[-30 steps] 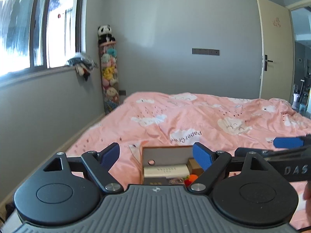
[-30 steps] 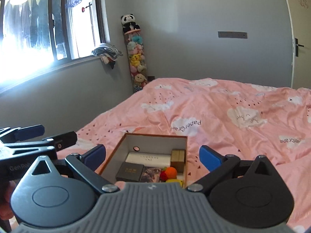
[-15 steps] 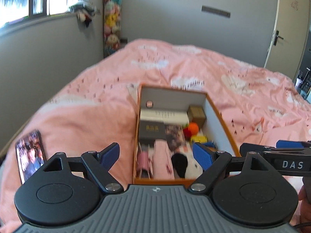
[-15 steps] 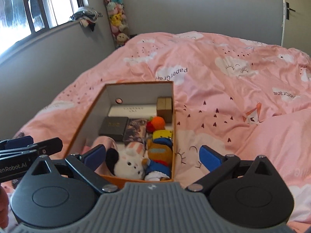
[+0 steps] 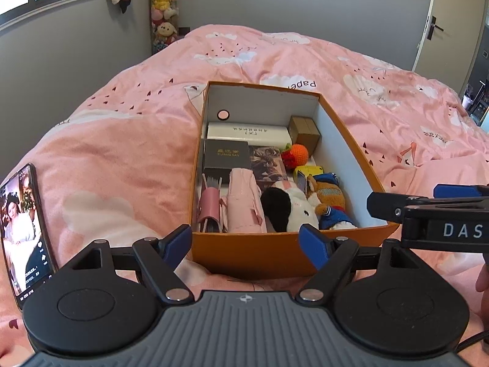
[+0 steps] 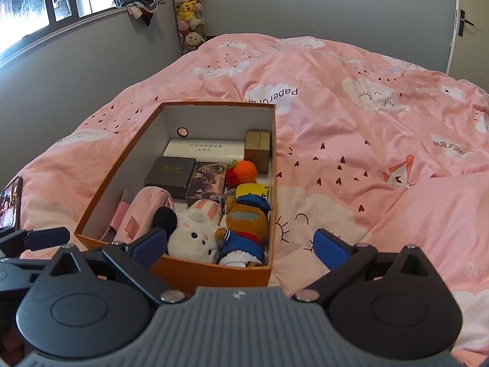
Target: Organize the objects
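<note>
While the orange box [image 5: 284, 255] sits on the pink bed [image 5: 116, 140] packed with plush toys [image 6: 195, 235] and small cases, your left tool [image 5: 246, 241] and right tool [image 6: 241, 246] both hover at its near end, fingers spread, gripping nothing.

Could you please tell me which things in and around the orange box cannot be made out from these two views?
- Phone: left wrist view, cut off by the left edge.
- Brown plush: right wrist view, lower part hidden behind the orange box front wall.
- White box lettering: too small to read.
- Pink pouch: right wrist view, partly covered by the right claw.
</note>
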`<state>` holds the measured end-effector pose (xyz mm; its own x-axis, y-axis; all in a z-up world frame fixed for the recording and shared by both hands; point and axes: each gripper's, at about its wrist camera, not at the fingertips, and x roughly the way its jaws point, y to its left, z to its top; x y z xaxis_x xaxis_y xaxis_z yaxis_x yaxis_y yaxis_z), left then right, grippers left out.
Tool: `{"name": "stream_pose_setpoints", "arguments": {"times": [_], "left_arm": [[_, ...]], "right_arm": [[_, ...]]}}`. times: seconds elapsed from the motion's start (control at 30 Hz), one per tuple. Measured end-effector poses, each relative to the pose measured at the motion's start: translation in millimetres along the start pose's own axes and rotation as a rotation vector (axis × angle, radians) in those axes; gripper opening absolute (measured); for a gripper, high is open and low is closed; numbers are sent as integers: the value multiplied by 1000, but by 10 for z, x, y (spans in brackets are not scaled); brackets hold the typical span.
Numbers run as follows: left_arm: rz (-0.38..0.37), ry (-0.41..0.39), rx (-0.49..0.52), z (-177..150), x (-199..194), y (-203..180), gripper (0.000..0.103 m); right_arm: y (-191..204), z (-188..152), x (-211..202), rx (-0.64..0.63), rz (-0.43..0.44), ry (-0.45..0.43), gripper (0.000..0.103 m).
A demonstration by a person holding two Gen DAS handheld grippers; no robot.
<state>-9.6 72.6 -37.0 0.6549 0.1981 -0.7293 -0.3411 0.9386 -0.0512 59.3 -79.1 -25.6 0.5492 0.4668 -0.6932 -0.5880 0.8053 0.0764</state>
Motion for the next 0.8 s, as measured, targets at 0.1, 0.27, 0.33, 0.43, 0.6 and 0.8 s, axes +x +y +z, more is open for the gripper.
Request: {"name": "stream_pose_setpoints", "arguments": {"times": [0.1,0.27,0.33,0.43,0.6,0.8], "left_arm": [[0,-9,4,5,-19,-10,93],[8,-31,26,17,-48,-48,93],[14,-32,28,21,-46,-52,93],[23,-30,24,24,-42,-41,93],[30,-38,10,35,-52,-8,93],[34,-38,7,36,-52,0,93]], "right_arm": [[-5,2,-10,4,4,-2,102],[-18,2,-15,18,11,-3,102],[-27,3,-9,22,14,1,102],[-31,4,-9,22,7,2,102],[-60,-5,34,13,-29,22,102],[-57,-30,86,8,-19,52,102]]}}
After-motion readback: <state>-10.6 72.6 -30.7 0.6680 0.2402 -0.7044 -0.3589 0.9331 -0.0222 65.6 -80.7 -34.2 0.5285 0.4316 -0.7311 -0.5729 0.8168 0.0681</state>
